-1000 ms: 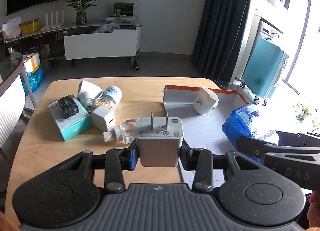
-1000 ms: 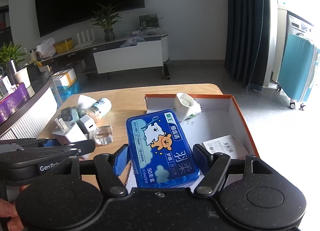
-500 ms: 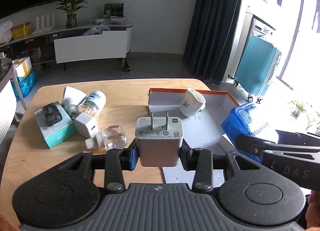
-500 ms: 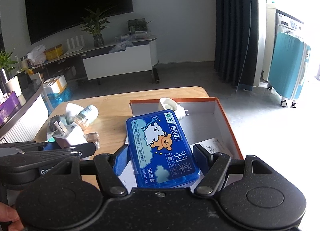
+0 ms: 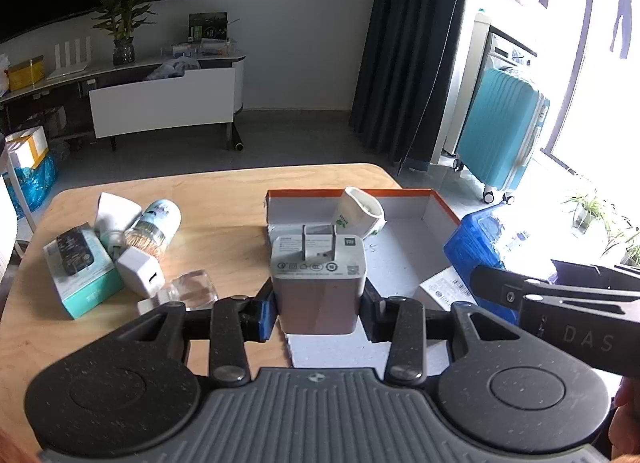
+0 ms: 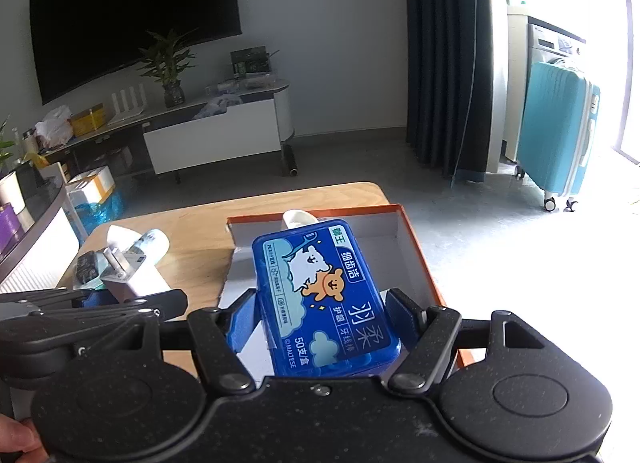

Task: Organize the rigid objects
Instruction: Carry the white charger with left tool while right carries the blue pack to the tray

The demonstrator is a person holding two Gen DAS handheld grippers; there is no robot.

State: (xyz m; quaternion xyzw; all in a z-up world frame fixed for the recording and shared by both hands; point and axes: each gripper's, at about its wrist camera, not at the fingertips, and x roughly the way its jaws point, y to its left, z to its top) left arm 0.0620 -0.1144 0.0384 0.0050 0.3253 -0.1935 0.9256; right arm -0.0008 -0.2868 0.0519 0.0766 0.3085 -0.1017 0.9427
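— Both grippers are loaded. Left gripper [image 5: 319,309] is clamped on the white charger [image 5: 318,283], prongs pointing away from me, squeezed across its flat sides so it can't twist.

— And the right?

— Right gripper [image 6: 322,321] is pinched on the blue floss box [image 6: 324,295], gripped across its narrow width, label up, slightly tilted. I'm holding both above the near edge of the orange-rimmed tray [image 5: 442,207], because that's where I judge the rigid items belong.

— What's in there already?

— A white plug adapter [image 5: 360,211] lies on its side by the tray's far wall, and a labelled card [image 5: 444,287] sits toward the near right corner.

— And what's left?

— Near the table's [image 5: 224,215] left edge: a teal box [image 5: 86,283], a small bottle [image 5: 154,225] and a small white cube charger [image 5: 140,273], all bunched together.
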